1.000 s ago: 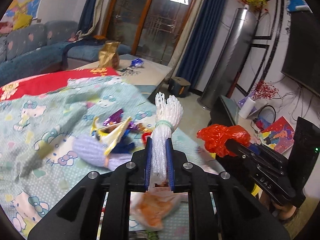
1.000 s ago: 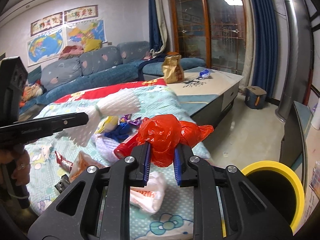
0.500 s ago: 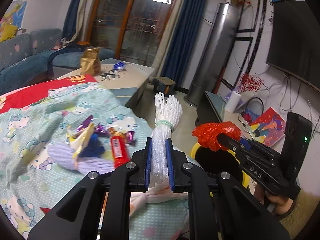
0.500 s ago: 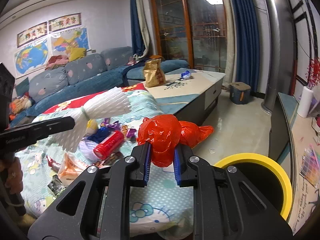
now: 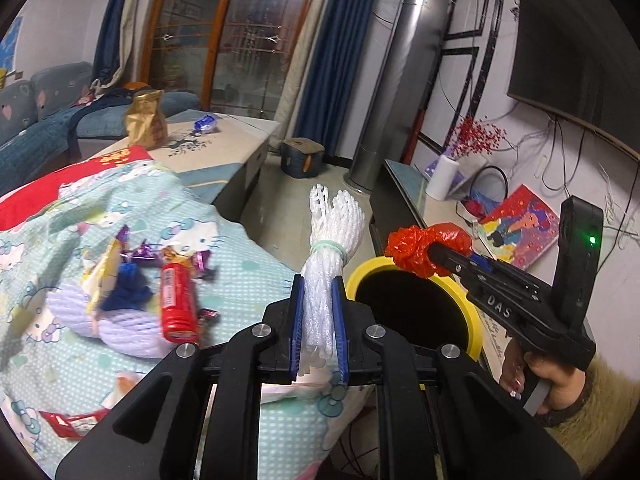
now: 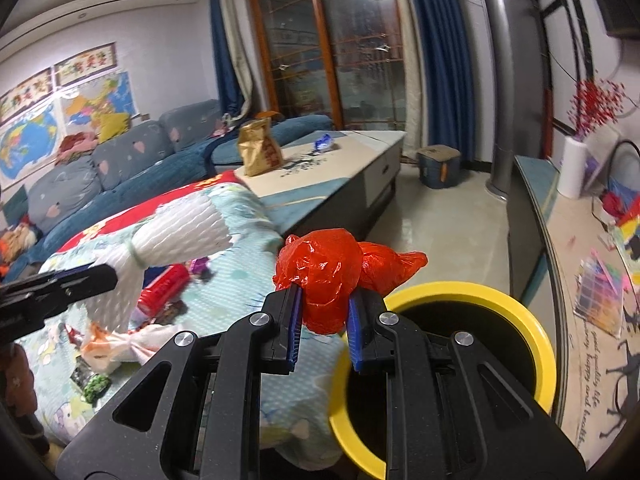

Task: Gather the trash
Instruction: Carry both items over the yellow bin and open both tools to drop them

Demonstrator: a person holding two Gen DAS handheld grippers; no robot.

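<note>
My left gripper (image 5: 318,312) is shut on a white foam fruit net (image 5: 330,248) bound by a green rubber band; it hangs over the blanket's edge, just left of a yellow-rimmed black trash bin (image 5: 416,308). My right gripper (image 6: 323,320) is shut on a crumpled red plastic bag (image 6: 332,276), held above the near left rim of the bin (image 6: 480,292). In the right wrist view the left gripper (image 6: 100,278) with the foam net (image 6: 176,236) shows at the left. In the left wrist view the right gripper (image 5: 436,252) holds the red bag (image 5: 420,246) over the bin.
Loose trash lies on the cartoon-print blanket (image 5: 248,280): a red tube (image 5: 178,300), candy wrappers (image 5: 144,252), a lilac foam net (image 5: 116,324), an orange-white bag (image 6: 116,344). Behind stand a coffee table (image 6: 352,152) with a gold bag (image 6: 258,152), a sofa (image 6: 120,168) and a TV bench (image 5: 404,188).
Both grippers have carried their loads to the right, off the blanket's middle to the yellow bin. The bin has come into full view beneath the red bag. Both grips are unchanged.
</note>
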